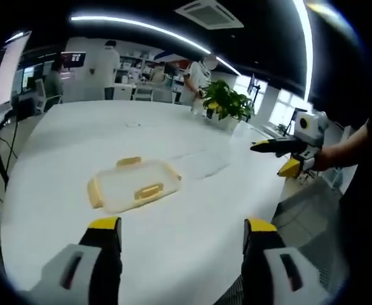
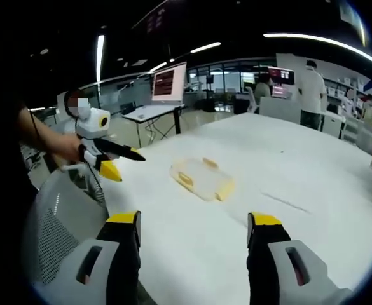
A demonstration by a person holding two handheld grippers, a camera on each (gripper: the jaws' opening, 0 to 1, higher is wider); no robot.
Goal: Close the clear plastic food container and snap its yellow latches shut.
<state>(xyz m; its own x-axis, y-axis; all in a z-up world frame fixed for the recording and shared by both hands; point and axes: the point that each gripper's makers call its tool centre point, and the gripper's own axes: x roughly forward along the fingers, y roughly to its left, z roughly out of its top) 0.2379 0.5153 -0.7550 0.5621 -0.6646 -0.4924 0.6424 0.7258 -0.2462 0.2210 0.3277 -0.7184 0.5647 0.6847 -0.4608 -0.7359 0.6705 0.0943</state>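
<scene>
With both grippers [image 1: 182, 232] [image 2: 194, 223] wide and empty, we'd press the light, slippery clear plastic container's [image 1: 135, 184] yellow latches [image 1: 149, 190] ahead.

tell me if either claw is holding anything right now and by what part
Nothing is held. The left claw and right claw are both open and empty, and the container sits untouched on the white table ahead.

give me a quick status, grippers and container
Left gripper open, empty, short of the container. Right gripper open, empty, also held back. Clear container on white table, lid on; latch state unclear. Nothing between jaws and container.
</scene>
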